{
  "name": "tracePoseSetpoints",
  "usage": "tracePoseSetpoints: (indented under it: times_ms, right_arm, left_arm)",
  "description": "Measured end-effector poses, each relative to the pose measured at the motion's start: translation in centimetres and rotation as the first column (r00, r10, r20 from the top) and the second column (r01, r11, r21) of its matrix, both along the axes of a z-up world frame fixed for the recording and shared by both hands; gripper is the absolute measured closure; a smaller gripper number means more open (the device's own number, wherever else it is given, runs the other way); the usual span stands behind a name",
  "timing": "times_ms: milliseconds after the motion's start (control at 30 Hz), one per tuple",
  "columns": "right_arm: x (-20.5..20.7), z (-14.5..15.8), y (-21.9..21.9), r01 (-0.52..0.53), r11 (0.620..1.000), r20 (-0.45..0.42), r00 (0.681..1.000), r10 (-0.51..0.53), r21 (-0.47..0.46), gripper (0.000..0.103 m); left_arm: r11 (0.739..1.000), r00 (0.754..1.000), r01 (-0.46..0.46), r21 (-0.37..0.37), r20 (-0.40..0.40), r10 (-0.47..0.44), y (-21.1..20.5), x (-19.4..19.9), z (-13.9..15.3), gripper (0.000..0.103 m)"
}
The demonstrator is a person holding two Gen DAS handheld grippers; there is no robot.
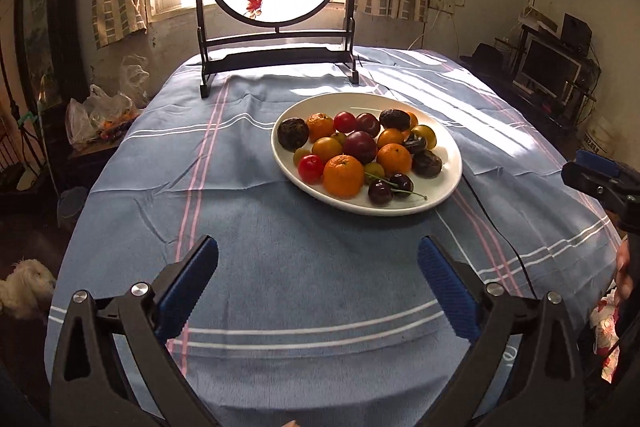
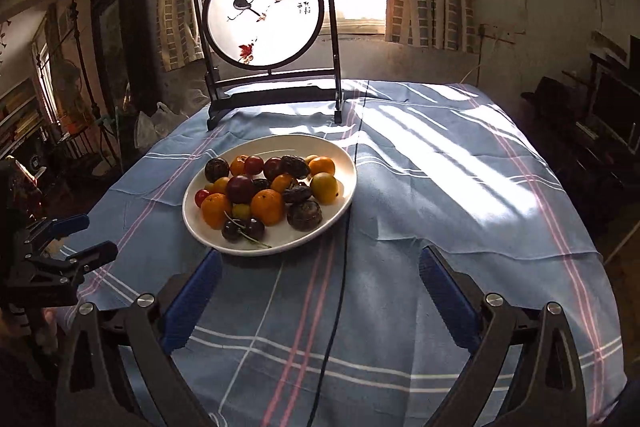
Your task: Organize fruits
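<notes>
Fruits [image 1: 360, 151] heaped on white plate [image 1: 448, 195], mid-tabletop. My left gripper [image 1: 318, 267], right gripper [image 2: 320, 273]: jaws spread, empty. Sorted or unsorted: unclear.

Bare blue striped tablecloth [image 1: 304, 267] is lying open between both wide-spread grippers and the white oval plate [image 2: 336, 215] heaped with fruit. A thin black cable [image 2: 340, 291] is crossing that cloth beside the plate. A dark-framed round bird screen [image 2: 268, 27] is blocking the far edge.
</notes>
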State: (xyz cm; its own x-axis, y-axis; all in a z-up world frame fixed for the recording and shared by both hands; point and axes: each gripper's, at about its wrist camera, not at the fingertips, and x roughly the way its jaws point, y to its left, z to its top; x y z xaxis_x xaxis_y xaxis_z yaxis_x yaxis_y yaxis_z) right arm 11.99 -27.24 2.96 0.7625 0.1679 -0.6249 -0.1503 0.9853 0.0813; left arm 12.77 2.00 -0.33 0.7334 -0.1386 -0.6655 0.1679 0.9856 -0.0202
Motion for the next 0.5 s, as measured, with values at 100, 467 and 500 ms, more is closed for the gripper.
tracePoseSetpoints:
  times_ms: [100,467,500]
  right_arm:
    - [-2.6,0.6,-1.8,0.056,0.998,0.009,0.998,-0.056,-0.016,0.004]
    - [-9.8,1.7,-5.1,0.154,0.983,0.071,0.987,-0.148,-0.096,0.004]
    - [-10.1,1.8,-5.3,0.161,0.982,0.076,0.985,-0.154,-0.102,0.004]
  left_arm:
    - [1.0,1.0,-0.019,-0.002,0.025,0.019,0.7,-3.3,0.9,0.005]
    - [0.993,0.992,-0.117,0.007,0.039,0.117,2.2,-8.7,1.7,0.005]
    - [0.993,0.993,-0.117,0.013,0.036,0.116,2.1,-8.7,1.7,0.005]
